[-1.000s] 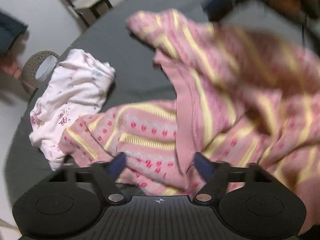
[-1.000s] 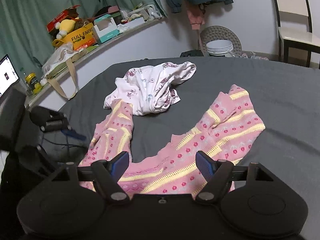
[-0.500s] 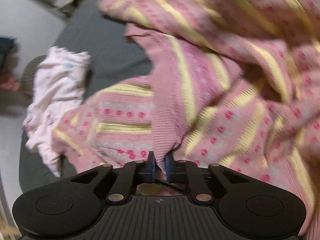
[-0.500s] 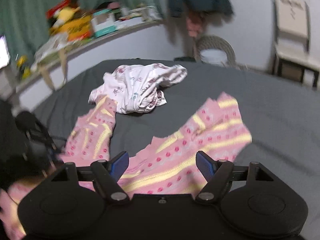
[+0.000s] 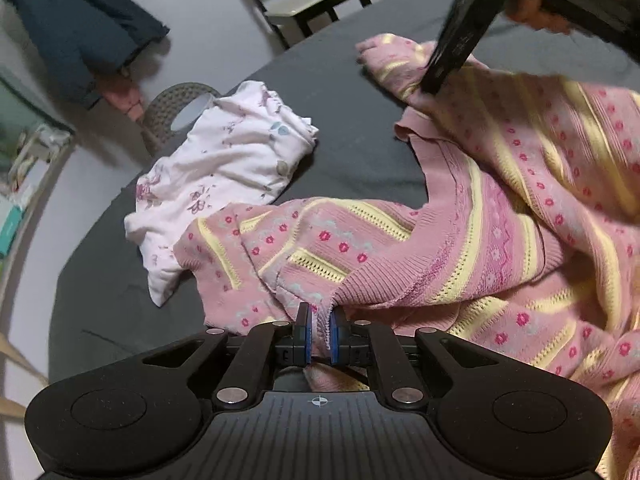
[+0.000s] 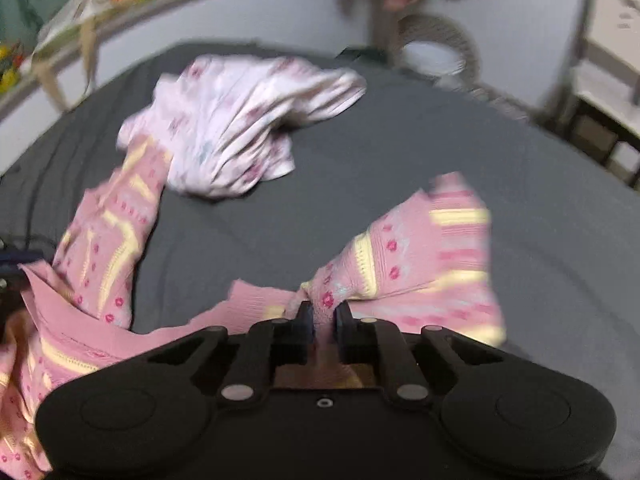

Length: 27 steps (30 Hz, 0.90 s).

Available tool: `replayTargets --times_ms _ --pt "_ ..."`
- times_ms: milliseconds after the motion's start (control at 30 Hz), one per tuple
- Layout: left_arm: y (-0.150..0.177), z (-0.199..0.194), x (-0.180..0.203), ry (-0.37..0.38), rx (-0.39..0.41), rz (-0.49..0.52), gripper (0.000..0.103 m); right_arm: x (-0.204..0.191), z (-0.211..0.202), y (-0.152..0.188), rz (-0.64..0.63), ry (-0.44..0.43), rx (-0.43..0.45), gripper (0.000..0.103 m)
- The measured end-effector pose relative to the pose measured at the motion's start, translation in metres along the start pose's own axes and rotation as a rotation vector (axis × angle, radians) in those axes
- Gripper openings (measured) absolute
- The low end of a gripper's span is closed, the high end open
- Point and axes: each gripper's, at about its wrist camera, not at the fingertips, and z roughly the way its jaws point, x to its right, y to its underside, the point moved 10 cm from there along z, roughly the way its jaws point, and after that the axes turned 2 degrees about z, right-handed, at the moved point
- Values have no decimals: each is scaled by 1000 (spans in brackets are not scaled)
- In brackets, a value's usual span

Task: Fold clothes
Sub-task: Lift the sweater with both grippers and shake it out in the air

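Left wrist view: your left gripper (image 5: 319, 334) pinches the ribbed edge of the pink sweater (image 5: 460, 240), which lies rumpled across the dark bed (image 5: 352, 156). Your right gripper (image 6: 323, 326) clamps another fold. A white floral garment (image 5: 224, 172) touches one sleeve; open bedding lies beyond.

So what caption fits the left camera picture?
Left gripper pinches the pink sweater beside a crumpled white garment.
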Motion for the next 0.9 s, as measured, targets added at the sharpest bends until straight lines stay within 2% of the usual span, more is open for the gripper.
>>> replayTargets --times_ms 133,267,300,367,433,467,500,533,600,667,733,800,900 --pt "1 3 -4 44 10 -53 9 41 -57 46 102 103 0 10" --pt "0 4 -7 66 24 -86 9 62 -75 108 95 203 -143 11" --pt "0 5 -7 70 27 -93 9 60 -76 113 89 213 -152 15" --pt "1 6 -8 76 27 -105 9 52 -79 110 62 222 -127 23" --pt "2 8 -9 78 22 -111 9 35 -82 85 -13 225 -51 30" --pt "2 8 -9 76 19 -111 9 25 -82 69 -66 220 4 39" --pt "3 8 -9 74 17 -111 9 16 -76 55 -127 199 42 52" --pt "3 9 -8 71 14 -110 9 6 -69 41 -190 174 74 57" --pt "3 11 -8 65 6 -109 9 -13 -42 21 -350 124 81 57" --pt "4 12 -7 60 -6 -109 9 -32 -14 10 -543 73 47 49" --pt "5 13 -5 58 -19 -110 9 -49 3 7 -759 -32 23 48" --pt "6 14 -4 59 -25 -110 9 -57 18 6 -884 -124 -55 48" --pt "7 16 -5 61 -30 -108 9 -56 43 3 -897 -215 -226 48"
